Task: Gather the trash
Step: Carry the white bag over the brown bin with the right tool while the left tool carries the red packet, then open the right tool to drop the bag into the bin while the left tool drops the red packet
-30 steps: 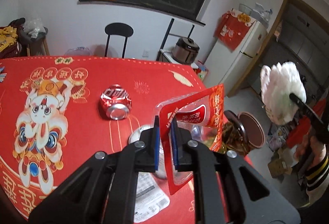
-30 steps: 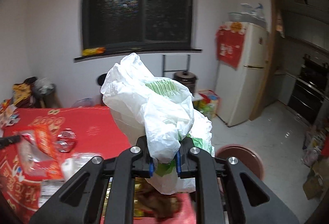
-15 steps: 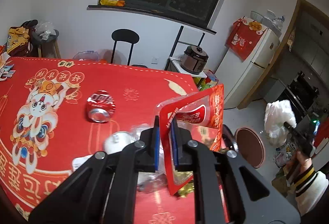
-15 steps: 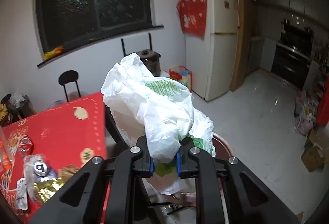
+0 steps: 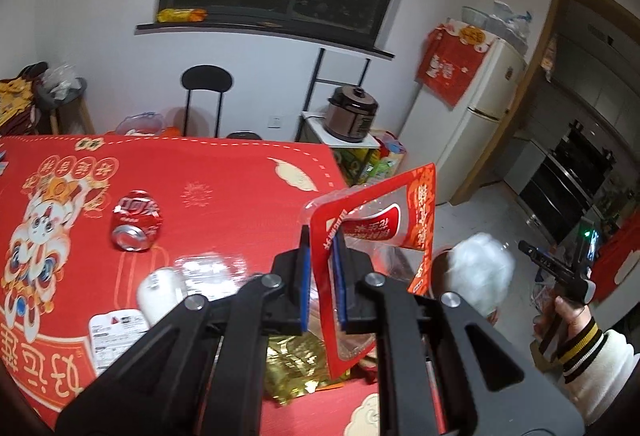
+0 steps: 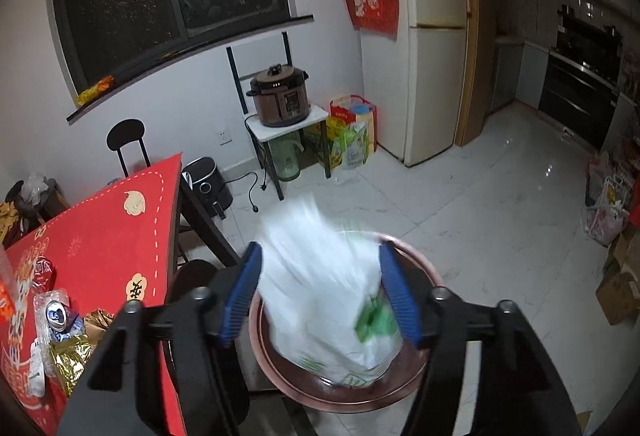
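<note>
My left gripper (image 5: 321,276) is shut on a red and clear snack wrapper (image 5: 380,232) and holds it above the table's right edge. My right gripper (image 6: 320,292) is open over a round brown trash bin (image 6: 348,392) on the floor. A white plastic bag (image 6: 328,288) with green print, blurred, drops between the open fingers into the bin. The bag (image 5: 480,276) and right gripper (image 5: 556,268) also show at the right of the left wrist view. A crushed red soda can (image 5: 136,222) lies on the red tablecloth (image 5: 220,180).
A clear wrapper (image 5: 208,268), a white labelled packet (image 5: 116,332) and gold foil (image 5: 296,368) lie near the table's front right. Another can (image 6: 56,314) lies among them. A stool (image 6: 192,276) stands beside the bin. A fridge (image 6: 432,48), rice cooker (image 6: 280,96) and chair (image 5: 206,96) stand beyond.
My right gripper has swung away from the table, come over the bin and opened, letting the white bag go. My left gripper still holds the wrapper and has shifted slightly.
</note>
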`<state>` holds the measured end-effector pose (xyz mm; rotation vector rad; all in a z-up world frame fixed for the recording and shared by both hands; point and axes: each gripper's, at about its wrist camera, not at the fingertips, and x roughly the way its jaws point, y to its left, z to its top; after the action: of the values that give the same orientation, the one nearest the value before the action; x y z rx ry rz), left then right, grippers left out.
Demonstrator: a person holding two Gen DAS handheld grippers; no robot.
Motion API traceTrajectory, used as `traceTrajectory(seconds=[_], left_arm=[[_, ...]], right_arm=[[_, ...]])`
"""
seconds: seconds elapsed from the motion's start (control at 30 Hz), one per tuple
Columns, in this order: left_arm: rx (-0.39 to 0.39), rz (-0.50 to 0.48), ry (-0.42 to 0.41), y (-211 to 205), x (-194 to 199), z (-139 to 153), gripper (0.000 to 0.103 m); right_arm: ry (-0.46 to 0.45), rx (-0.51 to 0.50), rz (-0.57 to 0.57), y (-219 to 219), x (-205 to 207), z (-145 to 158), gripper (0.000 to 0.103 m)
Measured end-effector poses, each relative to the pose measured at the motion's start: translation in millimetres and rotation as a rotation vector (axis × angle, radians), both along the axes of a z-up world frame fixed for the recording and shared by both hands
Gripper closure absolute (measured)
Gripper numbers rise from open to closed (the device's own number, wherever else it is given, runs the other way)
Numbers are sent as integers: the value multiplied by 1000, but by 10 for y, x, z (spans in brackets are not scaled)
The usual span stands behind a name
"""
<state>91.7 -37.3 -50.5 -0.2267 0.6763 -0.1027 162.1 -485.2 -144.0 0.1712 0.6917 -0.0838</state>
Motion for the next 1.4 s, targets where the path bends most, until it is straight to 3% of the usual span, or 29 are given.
traceTrajectory(seconds=[0.17,0.43,0.7,0.77,0.8,0.83,0.97,1.13,1.27,1.4], left_arm=[[7,-75,1,-336,174,-8,90],[29,-250,30,-1162,550,-140,90],[70,-437,71,-2420,1178,-443,89],[44,-494,78,-2717,1331,-452,66],[21,-513,73,-2801,1376,-435,38],[8,-517,57,-2856,1394,-402,25],[-6,-523,-8,-2830,1335,-238,16],[-35,-474,-43,-2312,1202,-102,8],[-18,-381,-73,-1687,1067,47,6],[0,-221,-96,-788,872,187,6]], right_arm=[[-84,-30,-27,-54,-247,314,6],[-143,-21,-37,-235,-728,593,5],[-130,-13,-133,-617,-1145,589,5],[-117,-8,-159,-700,-1193,582,5],[-115,-5,-173,-742,-1224,585,5],[-116,-5,-179,-758,-1239,592,5],[-127,-11,-188,-754,-1303,625,5],[-138,-11,-167,-600,-1249,669,5],[-153,10,-111,-350,-1134,710,5],[-164,22,-26,69,-978,743,5]])
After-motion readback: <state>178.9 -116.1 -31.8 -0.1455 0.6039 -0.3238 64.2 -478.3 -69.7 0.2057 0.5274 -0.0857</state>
